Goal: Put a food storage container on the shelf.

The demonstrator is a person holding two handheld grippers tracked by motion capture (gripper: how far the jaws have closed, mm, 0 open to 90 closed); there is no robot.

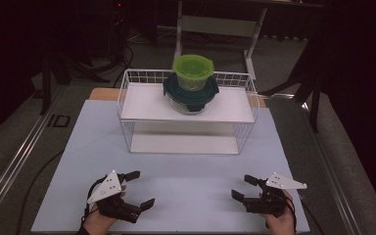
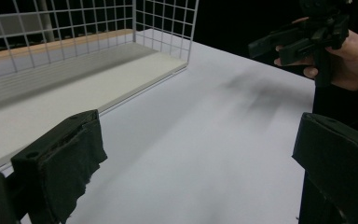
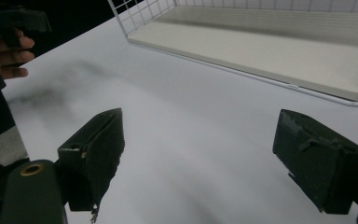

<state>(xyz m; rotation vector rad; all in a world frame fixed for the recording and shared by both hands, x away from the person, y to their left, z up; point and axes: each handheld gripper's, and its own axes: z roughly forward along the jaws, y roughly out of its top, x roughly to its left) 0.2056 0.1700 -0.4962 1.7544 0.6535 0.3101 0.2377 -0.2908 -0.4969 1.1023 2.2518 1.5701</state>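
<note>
High view: we have the white table [image 1: 176, 186] bare in front, and on it a wire rack [image 1: 127, 98] with two shelves. On its upper shelf a dark teal-lidded container [image 1: 191, 95] carries a smaller green-lidded container [image 1: 193, 71], stacked, we judge, to save room. Our left gripper [image 1: 139, 188] and right gripper [image 1: 241, 187] rest near the table's front edge, well apart from the stack, fingers spread wide and holding nothing, seemingly ready to reach.
</note>
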